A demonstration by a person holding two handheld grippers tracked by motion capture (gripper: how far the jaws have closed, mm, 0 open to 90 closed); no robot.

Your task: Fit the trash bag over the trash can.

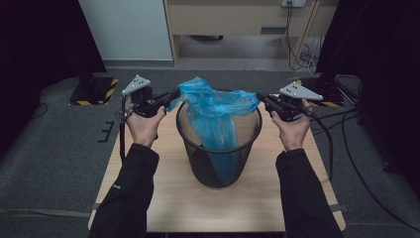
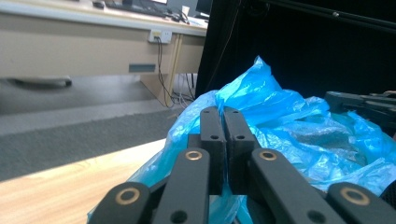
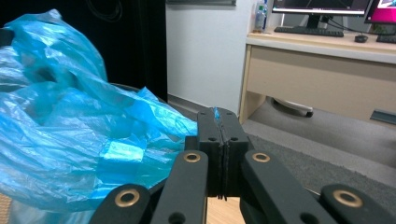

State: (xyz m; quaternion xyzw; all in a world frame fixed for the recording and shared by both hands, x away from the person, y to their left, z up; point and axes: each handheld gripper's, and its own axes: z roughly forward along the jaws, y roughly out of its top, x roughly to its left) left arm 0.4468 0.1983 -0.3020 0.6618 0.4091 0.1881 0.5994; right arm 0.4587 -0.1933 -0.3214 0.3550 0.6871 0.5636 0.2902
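Fingers [image 3: 223, 122] pinching blue bag [image 3: 70, 140]

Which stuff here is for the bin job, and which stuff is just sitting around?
For the job:
blue plastic bag
black mesh bin
left gripper, pinching the bag
right gripper, pinching the bag

Just around:
wooden table
desk
monitors
cables on the floor

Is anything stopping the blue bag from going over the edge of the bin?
Nothing visible does. The left claw and the right claw each pinch the bag at opposite sides, right above the bin rim. The rim is bare all round, and the rest of the bag already hangs down inside.
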